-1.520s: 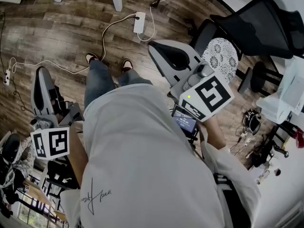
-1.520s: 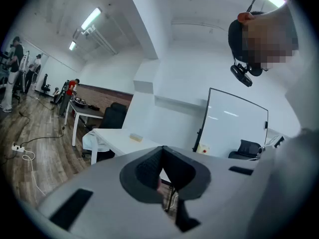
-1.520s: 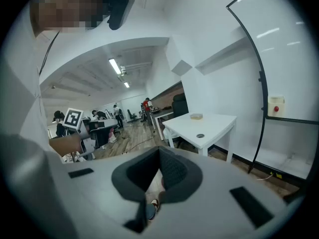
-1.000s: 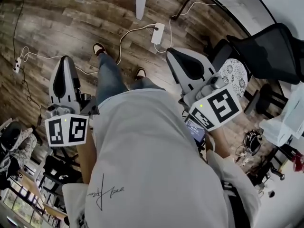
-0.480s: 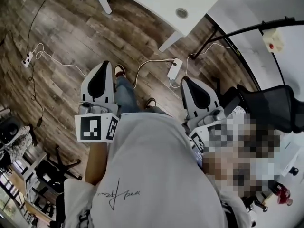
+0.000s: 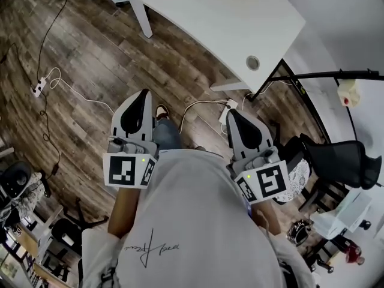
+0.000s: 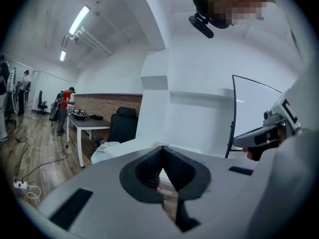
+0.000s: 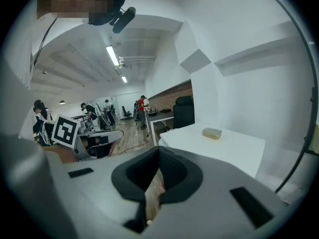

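Left hand-held gripper swung forward, right hand-held gripper alongside, white table

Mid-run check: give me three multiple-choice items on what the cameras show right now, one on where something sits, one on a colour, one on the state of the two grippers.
1. Where does the small tan box lie?
A) on the floor
B) on the white table
C) on a shelf

2. What colour is the office chair at the person's right?
A) red
B) white
C) black

3. How do the jaws of the left gripper and the right gripper stand?
A) both shut, nothing between them
B) both wide open
C) each shut on a cable

Answers:
1 B: the right gripper view shows the box resting on the tabletop.
2 C: its mesh back reads black in the head view.
3 A: in each gripper view the jaw tips meet with nothing between them.
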Available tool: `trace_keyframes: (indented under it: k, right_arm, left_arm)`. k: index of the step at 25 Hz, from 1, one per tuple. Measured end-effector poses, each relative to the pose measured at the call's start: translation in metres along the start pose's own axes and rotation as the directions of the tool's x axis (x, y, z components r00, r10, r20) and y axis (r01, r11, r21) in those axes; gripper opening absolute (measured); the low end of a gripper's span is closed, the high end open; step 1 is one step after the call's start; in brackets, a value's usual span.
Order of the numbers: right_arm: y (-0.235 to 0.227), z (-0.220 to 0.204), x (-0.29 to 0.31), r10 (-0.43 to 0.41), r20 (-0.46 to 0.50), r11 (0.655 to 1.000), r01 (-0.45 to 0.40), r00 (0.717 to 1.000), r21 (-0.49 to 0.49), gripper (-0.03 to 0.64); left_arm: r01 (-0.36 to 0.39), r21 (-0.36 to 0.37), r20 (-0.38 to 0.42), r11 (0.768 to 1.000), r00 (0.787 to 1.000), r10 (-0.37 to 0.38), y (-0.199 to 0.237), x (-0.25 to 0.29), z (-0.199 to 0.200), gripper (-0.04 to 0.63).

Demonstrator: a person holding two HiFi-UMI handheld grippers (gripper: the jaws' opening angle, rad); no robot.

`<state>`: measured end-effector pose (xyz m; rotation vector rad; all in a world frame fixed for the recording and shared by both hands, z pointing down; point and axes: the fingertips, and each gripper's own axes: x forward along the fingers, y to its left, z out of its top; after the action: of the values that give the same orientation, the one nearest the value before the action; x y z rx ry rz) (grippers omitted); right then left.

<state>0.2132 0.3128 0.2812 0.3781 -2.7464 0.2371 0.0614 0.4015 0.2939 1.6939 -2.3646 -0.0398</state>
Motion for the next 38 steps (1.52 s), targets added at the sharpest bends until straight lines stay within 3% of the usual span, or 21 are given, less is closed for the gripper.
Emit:
trace_keyframes:
  k: [3, 6, 13, 20, 29, 32, 38]
  right_arm:
    - [0.006, 0.016, 0.033, 0.0, 0.008, 1.0, 0.0, 1.0, 0.003, 0.008]
    - [0.011, 0.031, 0.063, 0.008, 0.013, 1.0, -0.008, 1.0, 0.006, 0.008]
    - [0.026, 0.047, 0.108, 0.019, 0.026, 1.0, -0.019, 0.999, 0.019, 0.008]
    - [0.033, 0.056, 0.127, 0.029, 0.039, 0.998, -0.031, 0.999, 0.053, 0.008]
    - [0.001, 0.078, 0.171, -0.018, 0.096, 0.998, 0.011, 0.995, 0.07, 0.008]
    - [-0.022, 0.085, 0.193, -0.042, 0.1, 0.996, 0.033, 0.994, 0.087, 0.008]
    - [-0.061, 0.103, 0.24, -0.098, 0.082, 0.992, 0.091, 0.992, 0.09, 0.008]
  left_arm:
    - [0.036, 0.067, 0.006, 0.997, 0.999, -0.036, 0.017, 0.018, 0.015, 0.006]
    - [0.062, 0.087, -0.003, 0.994, 0.998, -0.062, 0.031, 0.034, 0.026, 0.006]
    - [0.115, 0.01, -0.056, 0.993, 0.992, -0.114, 0.066, 0.052, 0.033, 0.006]
    - [0.17, -0.044, -0.039, 0.985, 0.984, -0.171, 0.081, 0.06, 0.05, 0.006]
    - [0.257, 0.05, -0.001, 0.965, 0.966, -0.258, 0.081, 0.107, 0.074, 0.006]
    - [0.28, 0.097, -0.021, 0.955, 0.96, -0.279, 0.083, 0.137, 0.076, 0.006]
    - [0.342, 0.07, -0.058, 0.937, 0.939, -0.338, 0.097, 0.205, 0.083, 0.006]
